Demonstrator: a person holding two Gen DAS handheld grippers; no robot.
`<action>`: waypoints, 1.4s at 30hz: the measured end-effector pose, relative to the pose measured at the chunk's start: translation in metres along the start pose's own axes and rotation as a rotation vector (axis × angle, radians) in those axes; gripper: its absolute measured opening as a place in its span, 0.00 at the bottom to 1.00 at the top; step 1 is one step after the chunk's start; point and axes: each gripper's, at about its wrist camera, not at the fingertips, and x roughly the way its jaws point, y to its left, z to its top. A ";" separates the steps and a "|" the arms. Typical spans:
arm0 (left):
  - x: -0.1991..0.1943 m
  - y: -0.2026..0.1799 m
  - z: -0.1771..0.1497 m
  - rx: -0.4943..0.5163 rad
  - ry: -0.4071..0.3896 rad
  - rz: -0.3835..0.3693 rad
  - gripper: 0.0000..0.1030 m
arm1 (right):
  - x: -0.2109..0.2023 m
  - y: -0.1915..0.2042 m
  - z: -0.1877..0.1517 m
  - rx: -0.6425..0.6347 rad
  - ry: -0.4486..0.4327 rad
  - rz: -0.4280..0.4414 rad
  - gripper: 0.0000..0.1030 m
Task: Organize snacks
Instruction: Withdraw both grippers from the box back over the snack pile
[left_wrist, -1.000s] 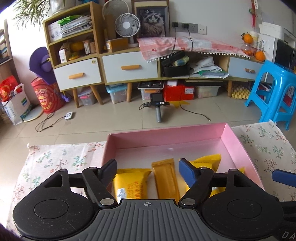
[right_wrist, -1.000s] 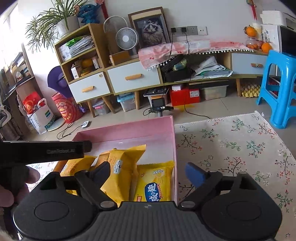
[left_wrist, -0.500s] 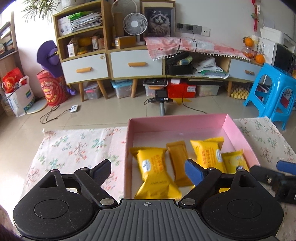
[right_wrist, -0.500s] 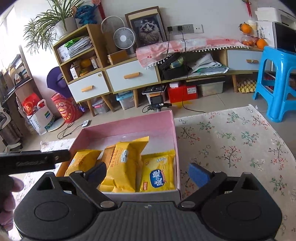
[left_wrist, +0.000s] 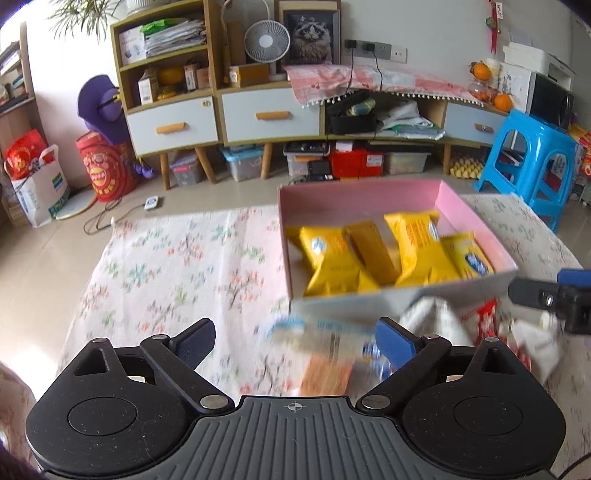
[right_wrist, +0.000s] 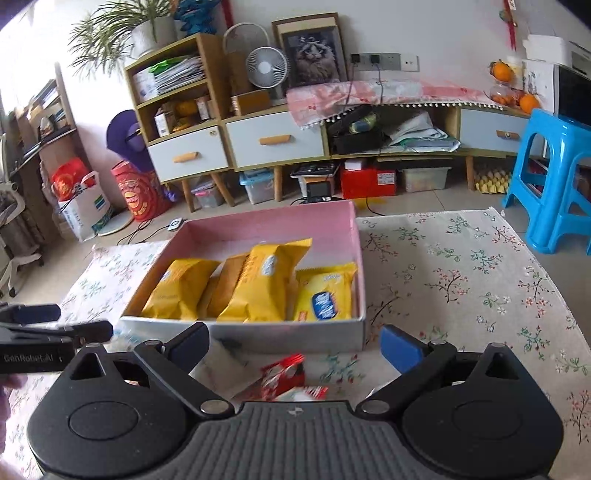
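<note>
Here, left gripper (left_wrist: 295, 338) tilts down over the floral cloth (left_wrist: 177, 266), jaws just widened, gripping nothing; blurred wrappers (left_wrist: 325, 354) lie below. Right gripper (right_wrist: 295, 345) tilts likewise, jaws also just spread, empty, above crinkled red packets (right_wrist: 282, 376). Pink cardboard box (right_wrist: 266, 221), rectangular with a grey outer wall, sits just beyond both, holding glossy yellow pillow-shaped snack packs (right_wrist: 266, 280) laid side by side. More loose wrappers lie against its near wall.

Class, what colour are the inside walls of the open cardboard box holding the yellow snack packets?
Pink, seen best in the right wrist view: open cardboard box.
</note>
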 end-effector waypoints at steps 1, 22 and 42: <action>-0.002 0.002 -0.004 0.004 0.003 0.000 0.92 | -0.002 0.003 -0.001 -0.002 0.000 0.003 0.89; -0.032 0.036 -0.080 -0.019 0.011 -0.062 0.96 | -0.041 0.034 -0.053 -0.116 -0.008 -0.004 0.92; -0.026 0.021 -0.097 -0.072 0.025 -0.208 0.96 | -0.040 0.031 -0.092 -0.235 0.017 0.009 0.92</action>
